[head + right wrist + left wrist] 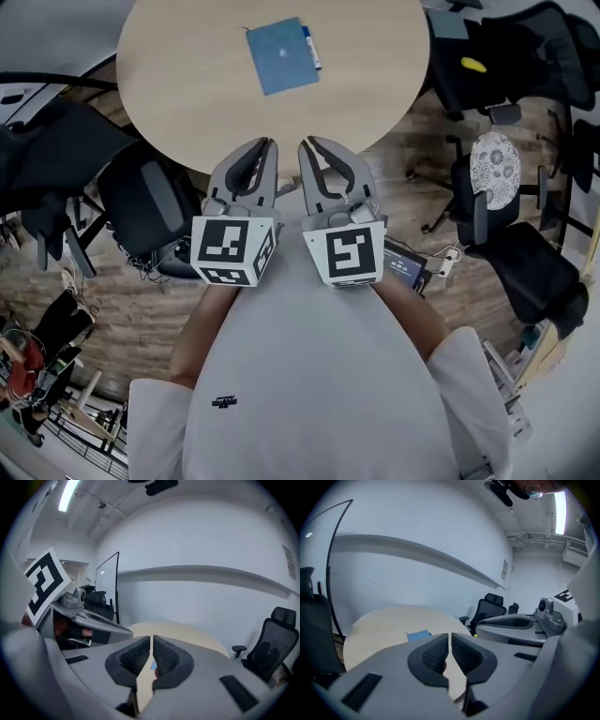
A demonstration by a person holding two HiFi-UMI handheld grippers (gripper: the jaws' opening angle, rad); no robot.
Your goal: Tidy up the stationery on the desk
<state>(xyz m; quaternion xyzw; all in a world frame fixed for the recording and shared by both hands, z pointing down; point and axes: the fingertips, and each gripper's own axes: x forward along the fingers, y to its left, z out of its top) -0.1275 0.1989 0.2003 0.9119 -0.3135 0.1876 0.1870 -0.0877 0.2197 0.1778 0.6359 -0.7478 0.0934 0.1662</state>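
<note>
White shirt [319, 394] is seen nearest in the head view; left gripper [271, 142] and right gripper [306, 143] are held at the round pale wooden bench [187, 84] edge, apart from a blue square notebook [281, 56] with a blue-white pen [311, 47] alongside. Left gripper view: clenched, empty. Right gripper view: clenched, empty.

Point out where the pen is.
Head view, upper middle: the pen lies along the right edge of the blue notebook on the round table.
</note>
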